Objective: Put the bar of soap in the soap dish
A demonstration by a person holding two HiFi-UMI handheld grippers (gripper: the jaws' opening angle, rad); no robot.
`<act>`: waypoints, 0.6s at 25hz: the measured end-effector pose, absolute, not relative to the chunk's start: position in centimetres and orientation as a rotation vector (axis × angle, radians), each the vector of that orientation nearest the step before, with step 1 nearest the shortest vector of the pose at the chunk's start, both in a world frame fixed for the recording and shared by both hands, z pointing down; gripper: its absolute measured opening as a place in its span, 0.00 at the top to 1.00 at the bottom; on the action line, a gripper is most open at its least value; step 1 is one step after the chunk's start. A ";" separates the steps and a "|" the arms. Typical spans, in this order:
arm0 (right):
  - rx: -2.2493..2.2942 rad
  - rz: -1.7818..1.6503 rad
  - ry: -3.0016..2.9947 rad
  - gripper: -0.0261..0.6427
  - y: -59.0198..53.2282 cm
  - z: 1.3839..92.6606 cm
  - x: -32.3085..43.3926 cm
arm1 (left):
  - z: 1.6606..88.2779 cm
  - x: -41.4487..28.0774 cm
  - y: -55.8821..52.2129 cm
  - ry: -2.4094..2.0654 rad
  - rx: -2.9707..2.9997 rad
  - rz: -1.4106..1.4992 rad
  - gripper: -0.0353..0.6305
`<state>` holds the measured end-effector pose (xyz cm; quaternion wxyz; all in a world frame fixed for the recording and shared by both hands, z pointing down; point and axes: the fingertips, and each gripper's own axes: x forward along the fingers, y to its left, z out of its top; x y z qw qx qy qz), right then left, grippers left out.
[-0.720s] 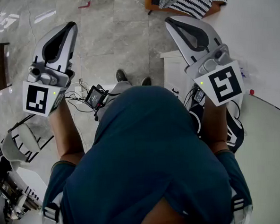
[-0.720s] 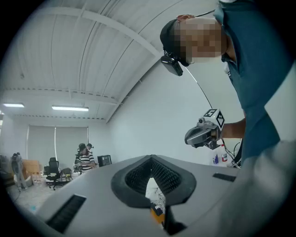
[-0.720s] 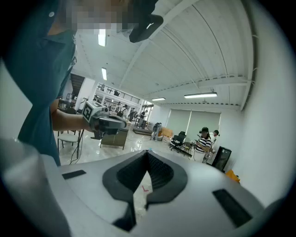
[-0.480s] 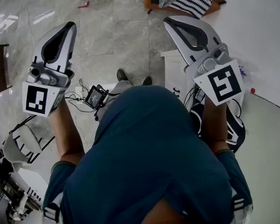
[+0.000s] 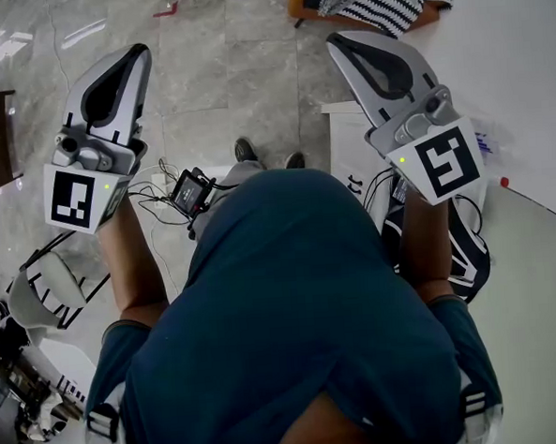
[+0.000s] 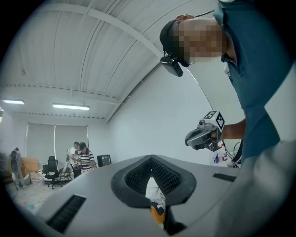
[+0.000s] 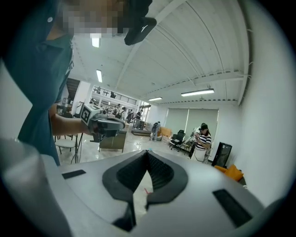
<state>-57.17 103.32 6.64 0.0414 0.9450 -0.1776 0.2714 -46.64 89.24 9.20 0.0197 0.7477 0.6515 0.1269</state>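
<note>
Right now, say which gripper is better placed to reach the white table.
Right: the right gripper hangs nearer the white table; the left gripper is over grey stone floor. Both shut, empty.

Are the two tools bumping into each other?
Apart. The head view shows the left tool and right tool with floor between them.

The person held both arms out ahead of the chest, a claw in each hand. The left claw had its jaws closed tip to tip, with nothing between them. The right claw was likewise closed and empty. The two claws angled slightly toward each other. The left forearm and right forearm stayed well apart.
</note>
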 end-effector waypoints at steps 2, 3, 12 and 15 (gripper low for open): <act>2.927 0.773 -0.548 0.94 103.1 6.8 -57.1 | 9.6 -46.6 88.8 2.021 2.317 0.386 0.94; 2.934 0.749 -0.545 0.94 103.0 7.0 -56.8 | 9.9 -46.4 88.6 2.021 2.313 0.382 0.94; 2.892 0.813 -0.506 0.94 100.5 9.3 -47.7 | 12.6 -38.2 86.6 1.975 2.242 0.379 0.94; 2.911 0.857 -0.498 0.94 101.6 10.4 -46.9 | 13.7 -37.3 87.4 1.969 2.255 0.404 0.94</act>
